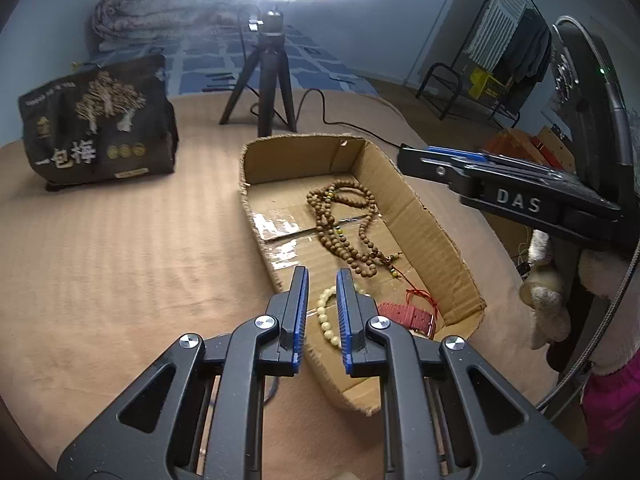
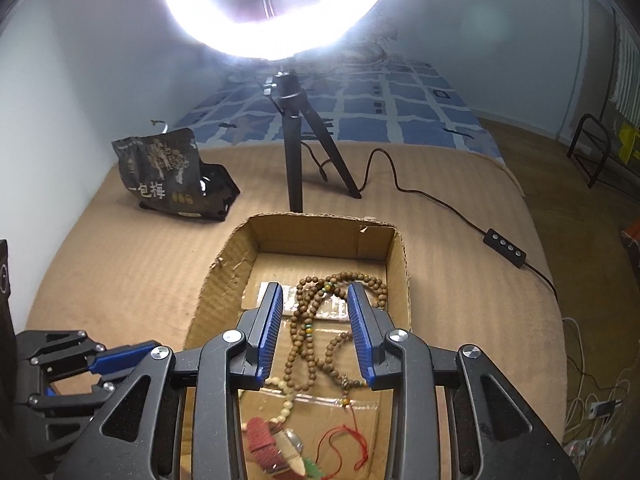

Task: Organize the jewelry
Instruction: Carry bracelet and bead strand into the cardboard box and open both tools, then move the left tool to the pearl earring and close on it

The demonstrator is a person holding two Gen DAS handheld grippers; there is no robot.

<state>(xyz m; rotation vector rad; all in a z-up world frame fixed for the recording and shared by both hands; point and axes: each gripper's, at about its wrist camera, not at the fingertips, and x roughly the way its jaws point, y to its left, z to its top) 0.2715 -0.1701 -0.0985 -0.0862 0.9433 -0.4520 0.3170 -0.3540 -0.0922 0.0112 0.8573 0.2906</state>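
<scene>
On the tan ribbed blanket (image 2: 120,272), a shallow corrugated cardboard box (image 2: 402,280) with torn edges and glossy tape on its floor holds the jewelry, so the sorting looks well along. The long brown wooden bead necklace (image 2: 304,328) lies in loose loops mid-box, with a cream bead bracelet (image 1: 324,316), a red woven band (image 1: 404,314) and a thin red cord (image 2: 352,440) at the near end. The right gripper (image 2: 316,332) hangs spread and empty above the necklace, the left gripper (image 1: 322,312) narrowly parted and empty over the bracelet; next, probably, withdraw or fetch another piece.

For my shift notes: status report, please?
Left tongs and right tongs open, empty. Brown bead necklace, cream bracelet in cardboard box. Nothing blocking.
</scene>
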